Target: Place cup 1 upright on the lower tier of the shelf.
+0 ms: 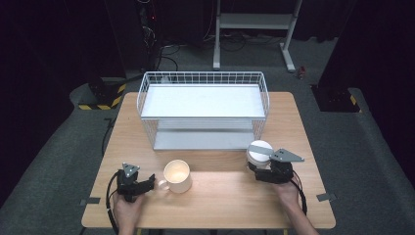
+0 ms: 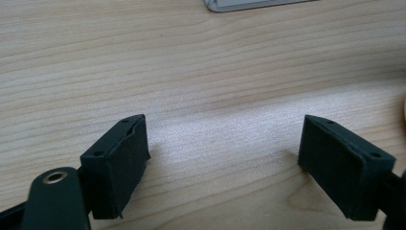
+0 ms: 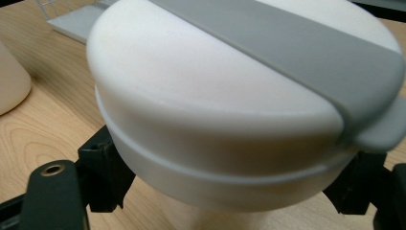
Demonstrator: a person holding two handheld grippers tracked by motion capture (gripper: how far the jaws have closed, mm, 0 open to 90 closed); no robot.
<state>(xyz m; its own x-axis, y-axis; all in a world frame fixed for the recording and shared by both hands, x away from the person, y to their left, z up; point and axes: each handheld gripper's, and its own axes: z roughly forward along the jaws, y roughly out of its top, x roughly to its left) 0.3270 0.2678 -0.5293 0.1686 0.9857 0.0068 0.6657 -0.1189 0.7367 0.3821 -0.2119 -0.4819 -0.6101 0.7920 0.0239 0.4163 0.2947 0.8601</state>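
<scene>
Nearest the high camera, two hands come in over the near edge of the wooden counter, each holding a pair of black tongs. On the left, the left tongs rest low on the wood, jaws standing apart with only bare grain between them in the left gripper view; their tips point toward the handle of a cream mug, which stands upright and open-mouthed just beside them, apparently not touching.

Behind the mug, toward the far side, sits a white wire basket over a two-level white shelf.

Further right, in front of the shelf's right corner, is a white round container with its lid on. In the right gripper view it looks smooth and matte, with a domed lid sitting on a slightly wider lower part, a raised seam running round where the two meet. A flat grey band crosses the top of the lid and ends in a small grey tab hanging over the rim at one side. The right tongs are clamped on this container, one black jaw at each side below the seam, pressing its lower part, with the counter under it
</scene>
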